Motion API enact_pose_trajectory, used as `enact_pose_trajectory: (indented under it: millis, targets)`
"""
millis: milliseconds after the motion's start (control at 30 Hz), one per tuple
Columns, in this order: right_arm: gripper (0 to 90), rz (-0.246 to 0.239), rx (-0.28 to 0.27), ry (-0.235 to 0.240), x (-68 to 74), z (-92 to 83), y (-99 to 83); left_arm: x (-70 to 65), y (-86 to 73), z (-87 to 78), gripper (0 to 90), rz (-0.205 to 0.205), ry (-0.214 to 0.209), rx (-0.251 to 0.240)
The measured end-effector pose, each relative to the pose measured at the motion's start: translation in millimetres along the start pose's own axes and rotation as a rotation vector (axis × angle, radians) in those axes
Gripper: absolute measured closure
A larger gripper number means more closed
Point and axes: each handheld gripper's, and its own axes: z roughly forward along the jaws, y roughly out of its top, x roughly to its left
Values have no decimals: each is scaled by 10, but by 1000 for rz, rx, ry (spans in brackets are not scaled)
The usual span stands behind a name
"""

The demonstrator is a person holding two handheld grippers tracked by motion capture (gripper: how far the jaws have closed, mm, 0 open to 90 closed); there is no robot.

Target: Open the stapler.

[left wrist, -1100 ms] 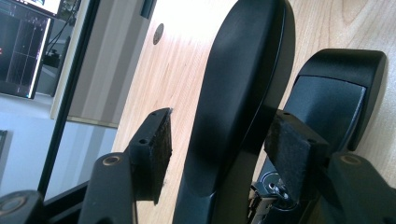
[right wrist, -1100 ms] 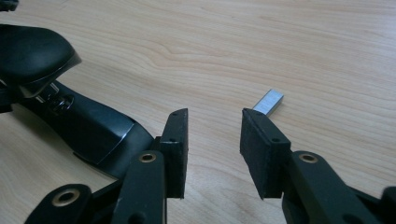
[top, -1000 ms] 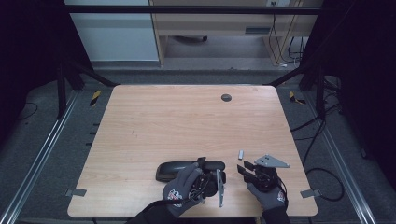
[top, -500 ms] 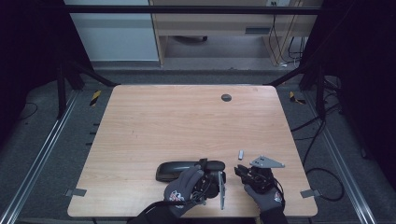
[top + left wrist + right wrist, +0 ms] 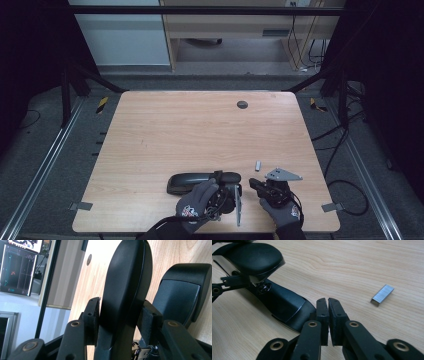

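Left jaws: left gripper (image 5: 120, 322) has its jaws clenched on the raised black top arm of the stapler (image 5: 125, 285), one pad on each flank; they have just been closing, with that arm between them.
Right jaws: right gripper (image 5: 328, 307) has its pads pressed together with nothing between them; they too have just been closing.
Stapler, place: lower middle of the high view (image 5: 200, 181), lying on the counter (image 5: 200, 130), touching the left gripper (image 5: 220, 192). It stands opened, base flat on the wood, top arm swung up.
Stapler, long axis: runs left to right across the high view.
Strip of staples: small metal block (image 5: 382, 295) in the right half of the right gripper view, lying flat and apart from the stapler; in the high view (image 5: 258, 165) it sits just above the right gripper (image 5: 257, 184).
Key relation: the strip lies ahead and to the right of the empty right jaws, nearer to them than to the left hand (image 5: 197, 202); the stapler's open channel lies to their left.
Judgement: the right hand (image 5: 280, 207) looks best placed to fetch the strip, but must first release its jaws.
Risk: the strip is thin and low, and may slide on the wood.
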Motion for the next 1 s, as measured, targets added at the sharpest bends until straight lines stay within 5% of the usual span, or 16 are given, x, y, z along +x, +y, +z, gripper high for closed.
enact_pose_trajectory:
  millis: [467,1000]
  targets:
    - [900,-21,22,55,150,142,-4,-4,4,3,570,18,5,-3]
    - [900,-49,62,80,257,327,-26,-8,-7,2,568,-7,-6,-4]
